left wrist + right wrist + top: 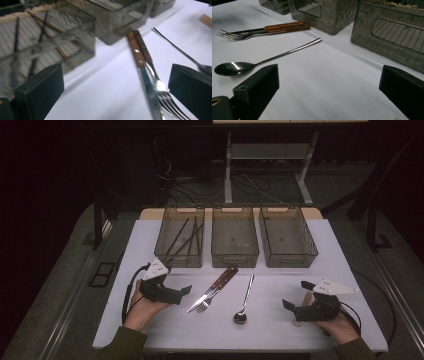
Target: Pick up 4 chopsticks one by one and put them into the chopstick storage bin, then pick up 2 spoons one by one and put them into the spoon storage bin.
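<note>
A wooden-handled knife (216, 289) and fork (204, 305) lie side by side at the middle of the white table (145, 237), with a steel spoon (244, 301) to their right. My left gripper (183, 295) rests left of the knife and fork and points at them, jaws open and empty. In the left gripper view the knife (140, 62) and fork (156, 81) run between my jaws (117, 83). My right gripper (296, 295) sits right of the spoon, open with nothing in it. The right gripper view has the spoon (234, 68) by the left jaw of that gripper (328, 86).
Three smoky see-through bins stand in a row at the back: the left bin (179, 261) holds several dark chopsticks (187, 237), while the middle bin (235, 259) and right bin (290, 259) look bare. Dark floor, cables and table legs lie beyond.
</note>
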Motion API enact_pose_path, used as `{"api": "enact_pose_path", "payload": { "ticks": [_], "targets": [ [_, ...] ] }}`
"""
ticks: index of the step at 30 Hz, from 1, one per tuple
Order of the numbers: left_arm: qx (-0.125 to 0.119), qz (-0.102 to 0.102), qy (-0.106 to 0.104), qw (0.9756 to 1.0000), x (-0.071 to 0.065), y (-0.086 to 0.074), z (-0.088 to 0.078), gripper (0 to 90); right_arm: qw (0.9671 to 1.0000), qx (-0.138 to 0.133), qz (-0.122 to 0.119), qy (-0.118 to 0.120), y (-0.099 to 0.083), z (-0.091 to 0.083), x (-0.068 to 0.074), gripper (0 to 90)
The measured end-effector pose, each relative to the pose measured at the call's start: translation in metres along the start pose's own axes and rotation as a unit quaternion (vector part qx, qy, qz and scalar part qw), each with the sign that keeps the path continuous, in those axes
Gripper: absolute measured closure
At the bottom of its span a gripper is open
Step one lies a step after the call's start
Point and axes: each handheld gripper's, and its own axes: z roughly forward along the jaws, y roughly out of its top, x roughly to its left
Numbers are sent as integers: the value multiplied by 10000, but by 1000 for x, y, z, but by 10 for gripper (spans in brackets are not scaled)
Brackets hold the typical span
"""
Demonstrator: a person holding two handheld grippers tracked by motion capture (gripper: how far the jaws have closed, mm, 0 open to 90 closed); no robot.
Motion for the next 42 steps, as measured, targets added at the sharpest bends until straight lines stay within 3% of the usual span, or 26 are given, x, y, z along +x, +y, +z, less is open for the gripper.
{"api": "enact_pose_path", "payload": {
  "ticks": [4,12,28,35,42],
  "targets": [
    [125,88,-106,9998,-10,-9,3,0,10000,3,0,-11,0,0,0,22],
    [196,76,-262,9994,-22,-18,4,0,10000,-7,59,-30,1,-4,-1,22],
    [328,106,-297,9990,-24,-23,5,0,9995,289,58,113,8,-5,-2,23],
    [333,110,-303,9989,-23,-24,5,0,9992,380,116,84,9,-6,-5,71],
    [344,139,-341,9987,-23,-24,6,0,9987,454,216,-73,11,-11,-13,259]
  ]
}}
